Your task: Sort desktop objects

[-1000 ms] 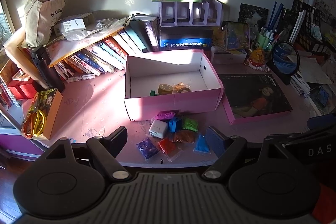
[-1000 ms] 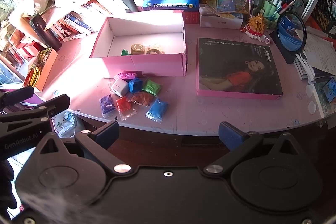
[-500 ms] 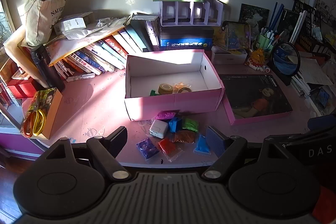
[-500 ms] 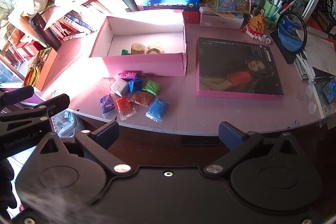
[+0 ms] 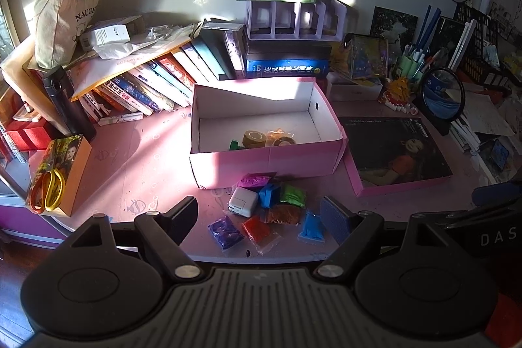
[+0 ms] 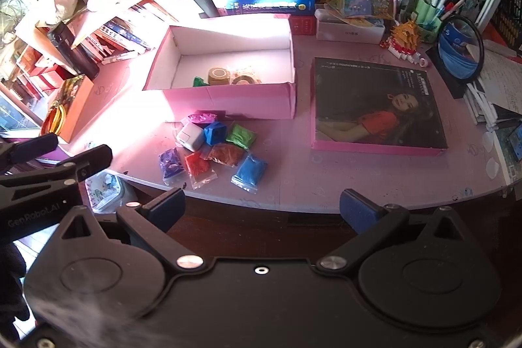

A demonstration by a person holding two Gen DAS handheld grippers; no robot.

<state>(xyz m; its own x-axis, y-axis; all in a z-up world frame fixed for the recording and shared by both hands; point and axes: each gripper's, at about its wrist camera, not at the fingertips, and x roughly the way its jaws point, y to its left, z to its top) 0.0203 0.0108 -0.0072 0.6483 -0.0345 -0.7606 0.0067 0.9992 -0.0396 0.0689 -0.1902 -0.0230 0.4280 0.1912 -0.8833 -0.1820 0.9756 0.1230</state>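
An open pink box point(image 5: 267, 165) point(image 6: 228, 98) stands mid-desk and holds tape rolls point(image 5: 254, 138) and a green piece. In front of it lies a cluster: a white charger point(image 5: 242, 202) point(image 6: 190, 137), a blue cube point(image 6: 215, 132), and small clay bags in purple point(image 5: 225, 232), red point(image 5: 257, 227), brown, green point(image 6: 241, 136), magenta and blue point(image 5: 312, 227) point(image 6: 250, 172). My left gripper point(image 5: 261, 217) is open and empty, hovering just short of the cluster. My right gripper point(image 6: 261, 207) is open and empty at the desk's front edge.
The box lid with a portrait point(image 6: 375, 106) lies right of the box. Leaning books point(image 5: 140, 90) and a tote bag point(image 5: 65, 22) fill the back left. Scissors point(image 5: 49, 188) rest on a small box at left. A pen holder and round mirror point(image 6: 460, 51) stand at right.
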